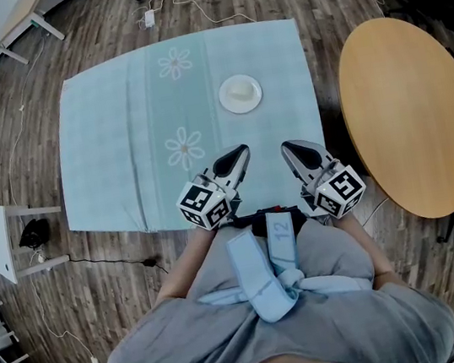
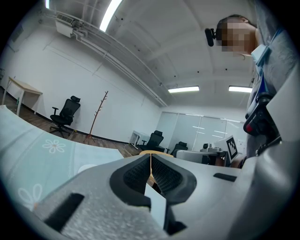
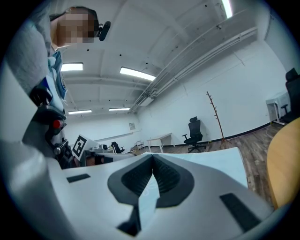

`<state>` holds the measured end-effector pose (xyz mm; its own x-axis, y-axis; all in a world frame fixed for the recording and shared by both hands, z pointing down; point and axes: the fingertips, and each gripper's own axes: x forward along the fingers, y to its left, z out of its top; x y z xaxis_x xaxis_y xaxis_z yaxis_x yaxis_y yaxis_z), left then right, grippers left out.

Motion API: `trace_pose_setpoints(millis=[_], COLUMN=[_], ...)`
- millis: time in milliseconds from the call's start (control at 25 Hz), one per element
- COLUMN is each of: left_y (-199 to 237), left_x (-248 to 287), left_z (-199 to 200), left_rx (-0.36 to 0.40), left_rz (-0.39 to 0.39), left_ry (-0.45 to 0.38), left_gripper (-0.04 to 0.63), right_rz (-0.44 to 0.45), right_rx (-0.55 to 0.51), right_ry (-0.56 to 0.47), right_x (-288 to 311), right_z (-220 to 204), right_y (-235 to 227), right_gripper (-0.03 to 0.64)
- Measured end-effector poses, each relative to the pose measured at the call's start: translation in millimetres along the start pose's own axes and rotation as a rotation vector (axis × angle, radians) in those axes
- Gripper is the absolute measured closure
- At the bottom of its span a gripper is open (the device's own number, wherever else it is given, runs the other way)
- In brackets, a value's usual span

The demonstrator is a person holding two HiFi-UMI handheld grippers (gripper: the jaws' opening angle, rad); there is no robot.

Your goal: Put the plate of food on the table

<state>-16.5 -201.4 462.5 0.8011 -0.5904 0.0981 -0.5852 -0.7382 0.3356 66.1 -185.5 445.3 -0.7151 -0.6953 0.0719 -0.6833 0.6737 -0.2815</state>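
I hold both claws close to my body, at the near edge of the worktop (image 1: 103,153), which is covered by a pale blue flowered cloth. My left claw (image 1: 242,150) is closed, jaws pressed together with nothing between them. My right claw (image 1: 288,148) is closed and empty too. The plate (image 1: 240,94) sits on the cloth ahead of the claws, well apart from both, more nearly in line with the left one. A round wooden table (image 1: 407,105) stands to the right of my right claw.
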Motion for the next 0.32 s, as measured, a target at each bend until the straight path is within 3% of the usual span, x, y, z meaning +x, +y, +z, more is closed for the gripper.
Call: trace_pose_setpoints(millis=[320], left_y=[0.6], left_x=[0.7], left_z=[0.6], left_rx=[0.0], left_rz=[-0.004], left_ry=[0.001], left_gripper=[0.575], right_rz=[-0.009], right_rx=[-0.043], right_ry=[-0.001], right_x=[4.8], right_z=[-0.2], right_y=[1.1], right_gripper=[0.586])
